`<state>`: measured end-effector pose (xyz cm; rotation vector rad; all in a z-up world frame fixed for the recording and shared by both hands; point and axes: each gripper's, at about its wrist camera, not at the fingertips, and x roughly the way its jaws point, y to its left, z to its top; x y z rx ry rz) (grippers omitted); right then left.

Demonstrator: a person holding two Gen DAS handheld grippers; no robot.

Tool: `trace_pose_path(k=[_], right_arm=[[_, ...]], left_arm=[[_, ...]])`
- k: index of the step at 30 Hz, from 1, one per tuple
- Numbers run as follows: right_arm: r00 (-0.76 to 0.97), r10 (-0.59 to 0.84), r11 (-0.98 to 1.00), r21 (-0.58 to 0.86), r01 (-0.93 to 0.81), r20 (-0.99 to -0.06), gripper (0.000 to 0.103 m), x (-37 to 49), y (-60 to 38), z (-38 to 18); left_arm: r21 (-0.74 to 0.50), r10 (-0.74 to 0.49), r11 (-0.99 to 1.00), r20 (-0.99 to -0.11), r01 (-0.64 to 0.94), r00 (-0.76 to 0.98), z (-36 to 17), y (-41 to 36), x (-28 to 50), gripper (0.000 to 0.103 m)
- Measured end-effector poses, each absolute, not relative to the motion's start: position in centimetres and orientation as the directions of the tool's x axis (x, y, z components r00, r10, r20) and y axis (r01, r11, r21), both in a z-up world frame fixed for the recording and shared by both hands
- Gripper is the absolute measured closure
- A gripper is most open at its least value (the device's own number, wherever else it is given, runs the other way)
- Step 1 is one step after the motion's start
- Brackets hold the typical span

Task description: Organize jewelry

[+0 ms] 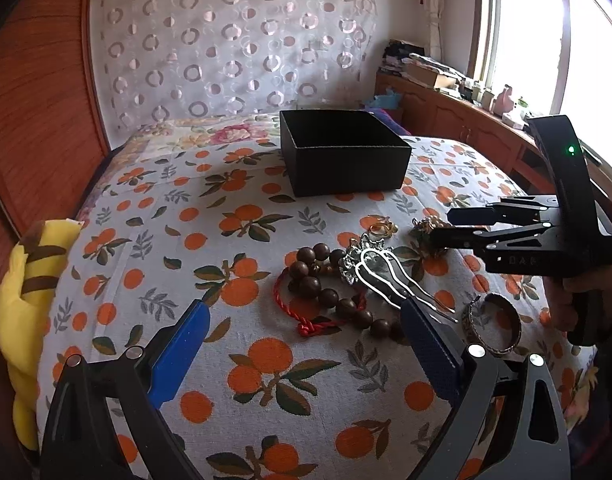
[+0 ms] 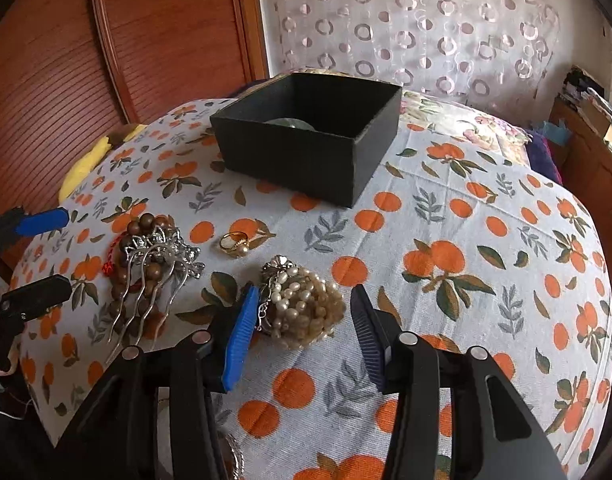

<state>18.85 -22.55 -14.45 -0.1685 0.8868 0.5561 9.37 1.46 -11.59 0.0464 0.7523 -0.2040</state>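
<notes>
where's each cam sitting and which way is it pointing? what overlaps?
Left wrist: on the left hand-held gripper, looking across the bed at the wooden bead bracelet and hair comb; blue fingers open; right hand-held gripper at the right edge.
Right wrist: on the right hand-held gripper, open around the pearl bundle; left gripper's tips at the left edge.
Shared: black box, gold ring, comb, beads.

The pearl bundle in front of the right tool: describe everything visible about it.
The pearl bundle is a heaped coil of small cream, irregular pearl-like beads with a silvery filigree ornament at its far left. It lies on the orange-print cloth, between the open fingers of the right tool, close to the blue pad; contact cannot be told. It sits apart from the gold ring and the black box.
</notes>
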Motion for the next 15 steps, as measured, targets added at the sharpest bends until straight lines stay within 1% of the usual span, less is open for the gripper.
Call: trace_pose_path(k=[1,4,7,8,15], right_arm=[[0.498,0.397,0.846,0.098,-0.524,-0.771,0.061,18.9,-22.8,-14.5],[0.493,0.408,0.849,0.12,-0.515,-0.768,0.073,18.9,-23.6,-14.4],[0.492,0.415,0.85,0.134,-0.509,-0.765,0.086,19.0,-24.3,-14.3],[0.497,0.417,0.852,0.137,-0.505,-0.761,0.092,19.0,-24.6,-14.1],[0.548,0.393,0.873,0.113,-0.474,-0.739,0.092,17.9,-26.2,-13.4]], left_arm=[[-0.034,-0.17,0.979,-0.683,0.201,0.711,-11.6,1.5,9.4,0.011],[-0.039,-0.175,0.978,-0.683,0.203,0.709,-11.7,1.3,9.3,0.011],[-0.039,-0.178,0.977,-0.685,0.209,0.706,-11.8,1.1,9.3,0.011],[-0.039,-0.179,0.977,-0.686,0.21,0.706,-11.9,1.0,9.3,0.011],[-0.04,-0.199,0.971,-0.685,0.236,0.701,-11.9,0.2,10.3,0.011]])
